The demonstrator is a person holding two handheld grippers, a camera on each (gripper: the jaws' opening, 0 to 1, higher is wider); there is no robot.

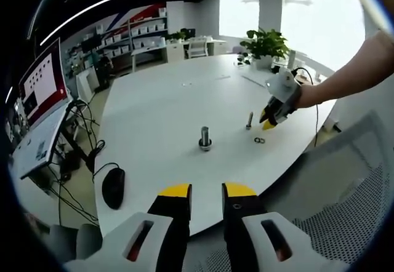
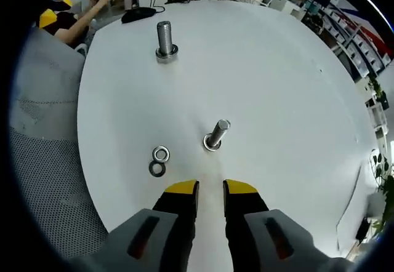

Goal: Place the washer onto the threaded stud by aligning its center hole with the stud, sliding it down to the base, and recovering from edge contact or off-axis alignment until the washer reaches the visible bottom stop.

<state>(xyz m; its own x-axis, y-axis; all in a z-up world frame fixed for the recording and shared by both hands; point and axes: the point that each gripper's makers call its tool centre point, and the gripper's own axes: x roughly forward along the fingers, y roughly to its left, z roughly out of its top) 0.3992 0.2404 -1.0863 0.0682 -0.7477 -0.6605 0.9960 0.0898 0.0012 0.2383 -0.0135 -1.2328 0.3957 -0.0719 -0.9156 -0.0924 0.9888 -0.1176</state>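
The table (image 2: 277,69) has a smooth, matt white top with a faint sheen. The large stud (image 2: 164,39), in the upper left of the right gripper view, looks like bright bare metal with a ribbed thread, as does the smaller stud (image 2: 215,135) near the centre. Two washers (image 2: 159,160) at lower left are metal, one shiny, one duller. The right gripper (image 2: 209,189) has glossy yellow tips on matt black jaws and pale grey plastic housings.

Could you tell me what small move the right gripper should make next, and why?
Probably shift the right gripper toward the two washers lying flat on the table beside the small stud and lower over one. Its jaws hold nothing, and neither washer is on a stud yet.
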